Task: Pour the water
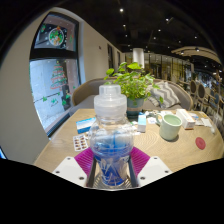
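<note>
A clear plastic water bottle (110, 135) with a white cap and blue-tinted contents stands upright between my fingers. My gripper (112, 160) is shut on the bottle, its magenta pads (84, 158) pressing its lower body from both sides. The bottle is held above the near edge of a light wooden table (170, 150). A pale green cup (171, 126) stands on the table beyond the fingers to the right. The bottle's base is hidden between the fingers.
A potted green plant (132, 82) stands behind the bottle at the table's middle. A blue box (86, 124) lies to the left, a patterned card (79, 144) near the left finger, a small red disc (200, 143) far right. Chairs stand behind the table.
</note>
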The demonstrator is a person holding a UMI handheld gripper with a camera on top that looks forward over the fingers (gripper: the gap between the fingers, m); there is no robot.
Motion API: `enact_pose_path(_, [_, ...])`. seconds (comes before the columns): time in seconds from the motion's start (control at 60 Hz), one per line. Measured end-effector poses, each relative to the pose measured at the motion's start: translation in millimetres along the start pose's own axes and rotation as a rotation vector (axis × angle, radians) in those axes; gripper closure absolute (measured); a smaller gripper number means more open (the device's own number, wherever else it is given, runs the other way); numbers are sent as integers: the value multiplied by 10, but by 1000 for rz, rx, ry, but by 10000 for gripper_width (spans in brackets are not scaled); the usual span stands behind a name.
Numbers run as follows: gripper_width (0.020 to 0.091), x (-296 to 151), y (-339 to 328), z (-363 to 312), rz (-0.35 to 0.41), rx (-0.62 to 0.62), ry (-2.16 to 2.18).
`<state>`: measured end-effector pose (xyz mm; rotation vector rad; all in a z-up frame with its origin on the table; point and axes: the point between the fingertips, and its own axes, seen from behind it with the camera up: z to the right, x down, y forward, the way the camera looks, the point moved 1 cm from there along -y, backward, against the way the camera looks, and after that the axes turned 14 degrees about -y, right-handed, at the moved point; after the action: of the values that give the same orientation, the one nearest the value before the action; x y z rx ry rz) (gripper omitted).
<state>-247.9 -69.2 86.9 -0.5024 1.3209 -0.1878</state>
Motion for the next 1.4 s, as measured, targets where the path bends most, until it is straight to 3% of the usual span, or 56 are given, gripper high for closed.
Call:
enact_pose_path(0.133, [704, -71, 70, 17, 2, 4, 34])
enact_pose_path(0.283, [775, -412, 115, 161, 27, 10, 111])
enact_pose_path(0.467, [776, -1255, 149, 355, 136, -68, 421])
enact_pose_path(0.683, [779, -1985, 393, 966, 262, -279, 1019])
enact_pose_path(0.867, [781, -1938, 837, 1460, 305, -437, 1558])
enact_pose_path(1.017, [782, -1690, 1129, 1592, 272, -504, 1817])
enact_pose_path(1.217, [782, -1346, 1282, 1693, 220, -485, 1961])
enact_pose_path(1.4, [782, -1328, 1355, 1641, 173, -463, 1900])
